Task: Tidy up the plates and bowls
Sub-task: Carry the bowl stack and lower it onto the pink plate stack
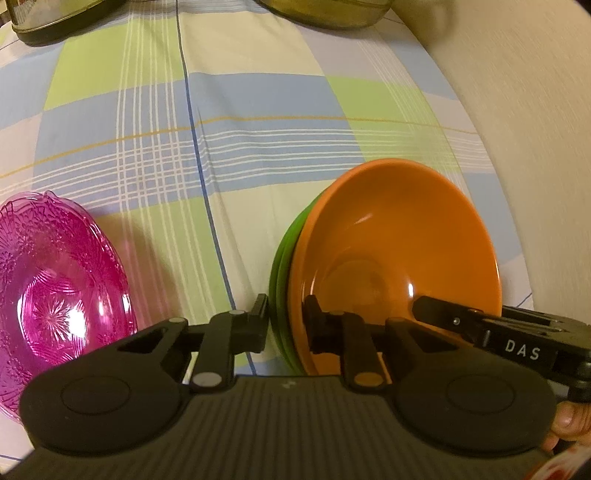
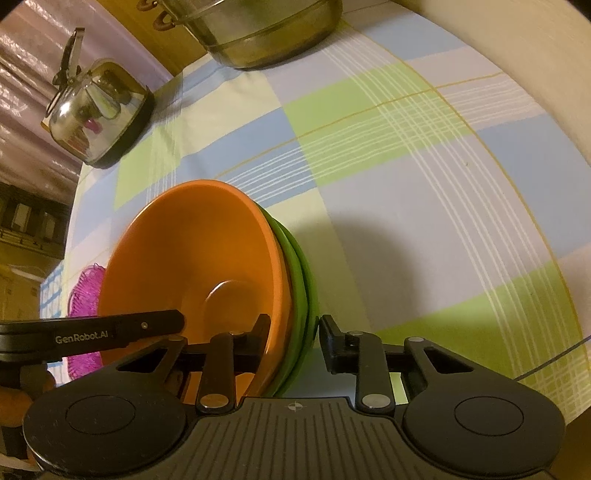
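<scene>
A ribbed pink bowl lies at the left on the checked cloth. The left gripper and the right gripper each straddle the rim of the smooth orange bowl nested in green bowls; the jaws are narrowly open, and contact is hard to judge. The kettle and the pot are cut off behind.

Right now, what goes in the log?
left tongs: straddling stack rim | right tongs: same | stack: orange bowl in green bowls | pink bowl: apart

Left wrist: I look close from left of the orange bowl.
Right wrist: close, from its right.
Shared: that bowl.
</scene>
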`<state>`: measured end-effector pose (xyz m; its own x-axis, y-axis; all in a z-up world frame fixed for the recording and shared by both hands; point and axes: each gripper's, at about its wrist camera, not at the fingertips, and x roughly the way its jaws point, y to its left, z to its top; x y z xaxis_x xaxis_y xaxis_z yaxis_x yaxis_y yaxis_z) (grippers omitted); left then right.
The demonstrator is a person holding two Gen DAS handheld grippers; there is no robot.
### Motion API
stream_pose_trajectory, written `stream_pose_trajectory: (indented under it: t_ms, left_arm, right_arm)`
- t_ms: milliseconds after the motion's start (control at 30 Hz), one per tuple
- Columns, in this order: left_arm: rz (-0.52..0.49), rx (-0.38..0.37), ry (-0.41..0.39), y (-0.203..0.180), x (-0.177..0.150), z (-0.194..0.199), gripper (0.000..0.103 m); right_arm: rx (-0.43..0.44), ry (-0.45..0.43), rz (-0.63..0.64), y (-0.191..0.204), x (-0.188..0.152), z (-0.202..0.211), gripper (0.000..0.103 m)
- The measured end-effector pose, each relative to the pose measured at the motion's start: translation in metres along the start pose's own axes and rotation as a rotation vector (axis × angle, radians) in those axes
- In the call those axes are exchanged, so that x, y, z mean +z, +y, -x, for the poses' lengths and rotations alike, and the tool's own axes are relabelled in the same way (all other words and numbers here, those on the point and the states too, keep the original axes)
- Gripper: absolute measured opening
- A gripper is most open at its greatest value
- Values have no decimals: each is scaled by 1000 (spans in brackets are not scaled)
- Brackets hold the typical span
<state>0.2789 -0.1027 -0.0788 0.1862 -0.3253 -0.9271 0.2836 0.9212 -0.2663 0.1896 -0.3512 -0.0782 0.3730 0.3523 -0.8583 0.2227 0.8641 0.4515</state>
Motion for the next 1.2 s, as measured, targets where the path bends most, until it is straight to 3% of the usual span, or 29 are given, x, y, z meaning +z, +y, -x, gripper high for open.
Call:
stream_pose_trajectory:
  t_ms: [400, 1200]
  left_arm:
    - [0, 20, -4, -4, 1, 2, 17]
    - [25, 24, -39, -4, -4, 27, 17]
  right_arm:
    - [-66, 14, 43, 9, 0, -1, 22]
    - [-86, 5, 76, 31, 4, 18, 22]
